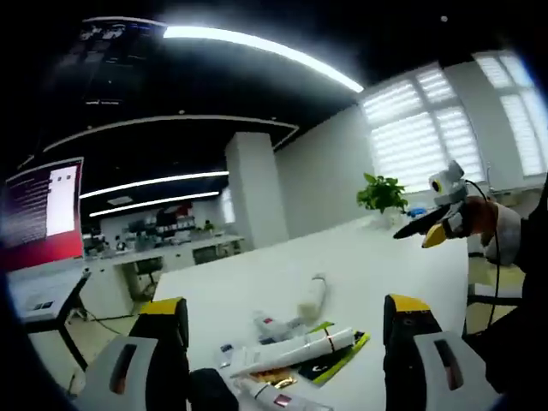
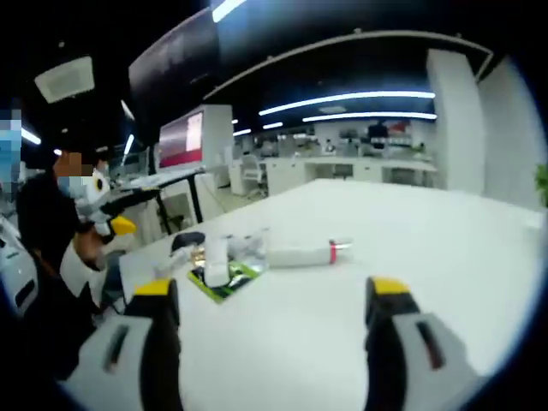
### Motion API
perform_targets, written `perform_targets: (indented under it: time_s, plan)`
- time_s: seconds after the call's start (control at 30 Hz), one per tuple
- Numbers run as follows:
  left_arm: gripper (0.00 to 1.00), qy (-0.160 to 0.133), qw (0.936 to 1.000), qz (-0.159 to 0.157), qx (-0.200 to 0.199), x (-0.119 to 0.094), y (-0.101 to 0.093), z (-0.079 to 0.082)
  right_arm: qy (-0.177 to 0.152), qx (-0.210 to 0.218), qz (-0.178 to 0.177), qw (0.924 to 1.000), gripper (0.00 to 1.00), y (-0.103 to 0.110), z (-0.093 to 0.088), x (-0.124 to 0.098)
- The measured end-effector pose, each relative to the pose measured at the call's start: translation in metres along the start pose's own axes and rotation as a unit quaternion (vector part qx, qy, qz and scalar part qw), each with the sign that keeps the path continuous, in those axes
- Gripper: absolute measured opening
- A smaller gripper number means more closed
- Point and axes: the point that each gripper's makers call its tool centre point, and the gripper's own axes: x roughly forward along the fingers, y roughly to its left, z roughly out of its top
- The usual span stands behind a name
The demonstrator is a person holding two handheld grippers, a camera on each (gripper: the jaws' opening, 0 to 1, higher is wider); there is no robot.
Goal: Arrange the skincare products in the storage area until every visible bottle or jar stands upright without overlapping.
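Nearest the lens in the left gripper view, the left gripper (image 1: 287,330) has its jaws spread wide with nothing between them, above a cluster of skincare tubes (image 1: 295,353) lying flat on a green packet (image 1: 336,360) at lower centre of the white table (image 1: 282,274). No label is legible. The right gripper (image 2: 274,312) has its jaws parted wide and bare; in its view a long tube (image 2: 300,254) lies at centre. A potted plant (image 1: 382,192) stands at right in the left gripper view.

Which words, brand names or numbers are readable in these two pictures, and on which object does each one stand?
None can be read.
Red wall screen: white text lines, too blurred.
Long white tube with red band: print too small.
Green and black flat packet: marks unreadable.
Small white bottle: label blurred.
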Motion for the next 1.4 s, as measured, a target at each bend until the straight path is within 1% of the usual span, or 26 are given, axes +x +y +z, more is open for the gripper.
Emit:
perform_targets:
  time_s: [0.07, 0.17, 0.23, 0.27, 0.33, 0.4, 0.43, 0.47, 0.57, 0.7, 0.77, 0.8, 0.83, 0.93, 1.03, 1.07, 1.1, 1.17, 1.2, 1.23, 1.33, 1.4]
  plan:
    - [0.96, -0.003, 1.0000, 0.004, -0.002, -0.004, 0.003, 0.004, 0.004, 0.015, 0.000, 0.9999, 0.90, 0.001, 0.001, 0.002]
    - [0.98, -0.009, 0.9996, -0.004, -0.025, -0.009, 0.005, 0.006, 0.017, 0.027, 0.004, 0.9995, 0.89, 0.007, 0.002, 0.009]
    - [0.98, 0.003, 0.9995, -0.004, -0.030, -0.013, 0.009, 0.000, 0.030, 0.062, 0.006, 0.9976, 0.88, 0.012, 0.002, 0.015]
    - [0.99, 0.009, 0.9995, 0.001, -0.032, -0.015, 0.012, -0.002, 0.030, 0.067, 0.007, 0.9973, 0.88, 0.013, 0.003, 0.017]
    - [0.99, 0.011, 0.9992, 0.009, -0.037, -0.020, 0.019, -0.004, 0.036, 0.066, 0.007, 0.9971, 0.88, 0.018, 0.010, 0.023]
    - [0.99, 0.006, 0.9990, 0.012, -0.044, -0.025, 0.022, -0.002, 0.043, 0.056, 0.005, 0.9974, 0.88, 0.022, 0.014, 0.026]
    - [0.99, -0.004, 0.9982, 0.006, -0.059, -0.028, 0.022, 0.001, 0.048, 0.055, 0.007, 0.9973, 0.89, 0.026, 0.018, 0.028]
    - [0.99, -0.008, 0.9970, -0.007, -0.076, -0.030, 0.018, 0.002, 0.052, 0.057, 0.011, 0.9970, 0.90, 0.030, 0.019, 0.029]
    - [0.99, -0.016, 0.9969, -0.009, -0.076, -0.033, 0.017, 0.006, 0.067, 0.060, 0.020, 0.9958, 0.91, 0.039, 0.020, 0.035]
    - [0.99, -0.001, 0.9976, -0.012, -0.068, -0.032, 0.014, 0.001, 0.085, 0.060, 0.016, 0.9945, 0.90, 0.041, 0.021, 0.042]
    - [0.99, 0.004, 0.9975, -0.010, -0.070, -0.032, 0.016, -0.002, 0.081, 0.069, 0.022, 0.9941, 0.86, 0.043, 0.022, 0.045]
    - [0.99, 0.005, 0.9973, -0.009, -0.073, -0.033, 0.017, -0.003, 0.086, 0.079, 0.025, 0.9929, 0.84, 0.044, 0.020, 0.046]
    - [0.99, 0.005, 0.9971, -0.007, -0.076, -0.033, 0.017, -0.003, 0.097, 0.086, 0.028, 0.9912, 0.83, 0.043, 0.017, 0.048]
    - [0.99, 0.007, 0.9970, -0.006, -0.077, -0.035, 0.019, -0.004, 0.118, 0.083, 0.027, 0.9892, 0.83, 0.041, 0.012, 0.051]
    - [0.99, 0.009, 0.9971, -0.002, -0.076, -0.037, 0.020, -0.004, 0.129, 0.084, 0.025, 0.9877, 0.83, 0.037, 0.011, 0.053]
    - [0.99, 0.008, 0.9971, -0.001, -0.075, -0.037, 0.021, -0.004, 0.133, 0.093, 0.026, 0.9865, 0.83, 0.037, 0.011, 0.053]
    - [0.99, 0.008, 0.9972, 0.000, -0.074, -0.037, 0.021, -0.004, 0.128, 0.117, 0.025, 0.9846, 0.83, 0.037, 0.012, 0.054]
    - [0.99, 0.011, 0.9975, 0.003, -0.070, -0.035, 0.020, -0.005, 0.125, 0.170, 0.026, 0.9772, 0.82, 0.038, 0.014, 0.057]
    - [0.99, 0.011, 0.9975, 0.002, -0.069, -0.034, 0.020, -0.007, 0.129, 0.188, 0.030, 0.9732, 0.82, 0.040, 0.013, 0.058]
    - [0.99, 0.014, 0.9973, -0.001, -0.072, -0.032, 0.020, -0.009, 0.134, 0.204, 0.027, 0.9694, 0.81, 0.040, 0.012, 0.060]
    - [0.99, 0.022, 0.9967, -0.009, -0.077, -0.031, 0.017, -0.012, 0.147, 0.205, 0.009, 0.9678, 0.78, 0.034, 0.011, 0.065]
    - [0.99, 0.025, 0.9968, -0.008, -0.075, -0.031, 0.019, -0.013, 0.151, 0.200, 0.006, 0.9680, 0.77, 0.034, 0.012, 0.069]
